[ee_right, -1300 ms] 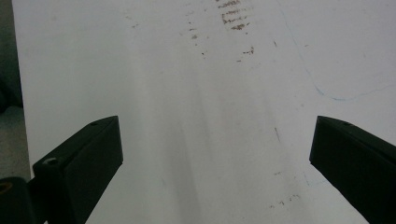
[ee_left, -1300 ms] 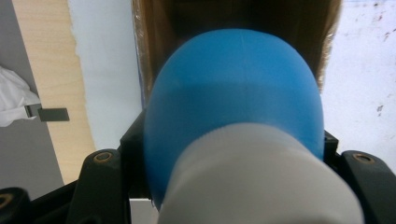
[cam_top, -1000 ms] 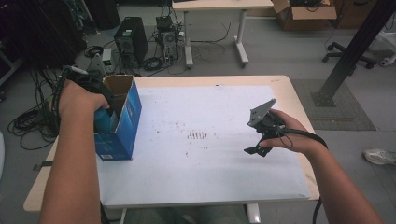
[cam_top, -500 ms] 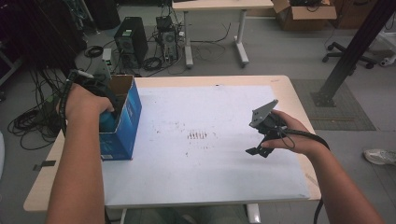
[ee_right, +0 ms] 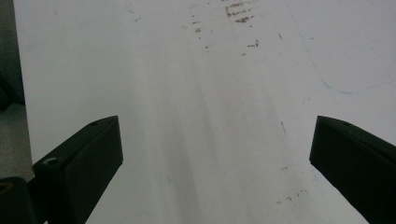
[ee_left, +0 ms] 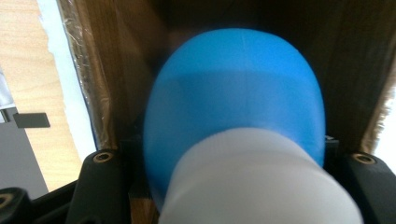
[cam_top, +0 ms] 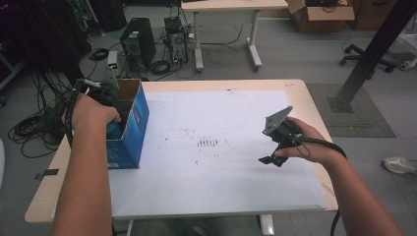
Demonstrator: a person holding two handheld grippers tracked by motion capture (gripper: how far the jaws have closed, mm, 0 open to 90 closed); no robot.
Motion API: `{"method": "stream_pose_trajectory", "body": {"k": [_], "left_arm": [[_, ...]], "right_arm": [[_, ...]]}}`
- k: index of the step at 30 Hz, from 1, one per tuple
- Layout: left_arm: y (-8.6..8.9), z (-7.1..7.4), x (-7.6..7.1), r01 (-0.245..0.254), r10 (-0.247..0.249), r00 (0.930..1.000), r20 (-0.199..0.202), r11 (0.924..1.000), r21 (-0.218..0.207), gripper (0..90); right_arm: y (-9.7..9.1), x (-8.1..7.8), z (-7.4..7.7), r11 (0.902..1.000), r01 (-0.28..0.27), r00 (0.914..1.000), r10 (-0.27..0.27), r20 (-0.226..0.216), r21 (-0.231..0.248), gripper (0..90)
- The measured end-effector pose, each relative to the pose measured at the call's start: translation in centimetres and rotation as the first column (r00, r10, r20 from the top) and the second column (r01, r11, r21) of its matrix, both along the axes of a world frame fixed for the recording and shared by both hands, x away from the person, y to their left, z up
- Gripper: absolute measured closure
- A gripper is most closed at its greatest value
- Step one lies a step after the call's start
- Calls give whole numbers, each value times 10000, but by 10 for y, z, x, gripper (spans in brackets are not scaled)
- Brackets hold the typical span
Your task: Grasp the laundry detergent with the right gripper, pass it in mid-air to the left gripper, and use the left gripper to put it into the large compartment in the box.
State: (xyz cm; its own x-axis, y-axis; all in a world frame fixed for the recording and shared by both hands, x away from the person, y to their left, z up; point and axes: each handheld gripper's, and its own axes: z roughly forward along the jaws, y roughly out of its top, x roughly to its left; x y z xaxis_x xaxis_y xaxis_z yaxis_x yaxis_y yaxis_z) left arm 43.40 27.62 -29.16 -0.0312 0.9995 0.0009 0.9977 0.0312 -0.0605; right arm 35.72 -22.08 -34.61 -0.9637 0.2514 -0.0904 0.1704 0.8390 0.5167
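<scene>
- High view: our left tongs (cam_top: 109, 109) reach down into the open top of the blue cardboard box with a brown inside (cam_top: 129, 129), which stands upright at the left edge of the white sheet (cam_top: 221, 113) covering the wooden counter (cam_top: 305, 96). A patch of blue shows inside the box just under our left hand (cam_top: 88, 114). We judge the box stands near that edge so the left arm can drop straight into it.
- High view: our right tongs (cam_top: 273, 147) hang just over the sheet on the right side, well apart from the box, held by our right hand (cam_top: 302, 145). We think they are parked there to keep clear of the work at the box.
- Left gripper view: a smooth, rounded blue-and-white object (ee_left: 233, 116), blue at the far end and white at the near end, sits between the black jaws, which press on its sides. The left tongs are closed on it, held apart by its width. Brown cardboard walls (ee_left: 116, 70) stand around it, so the object is inside the box. Whether it is going in or coming out we cannot tell.
- Right gripper view: the two black jaws stand wide apart over the scuffed white sheet (ee_right: 210, 116), with nothing between them. The right tongs are open and empty, ready rather than busy.
</scene>
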Motion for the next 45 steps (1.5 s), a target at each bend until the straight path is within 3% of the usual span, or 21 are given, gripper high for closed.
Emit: {"method": "stream_pose_trajectory", "body": {"k": [8,30,45], "left_arm": [[2,-9,0,-22,22,9998,-190,10000,-1,384],[2,-10,-1,-89,89,9997,-222,10000,-2,382],[2,-2,-5,39,-39,9999,133,10000,-2,361]], "right_arm": [[-1,0,-1,10000,36,10000,-36,-23,1,28],[-3,-3,-1,10000,-2,10000,2,-57,-19,28],[-4,-5,-4,10000,-28,10000,28,-75,13,28]]}}
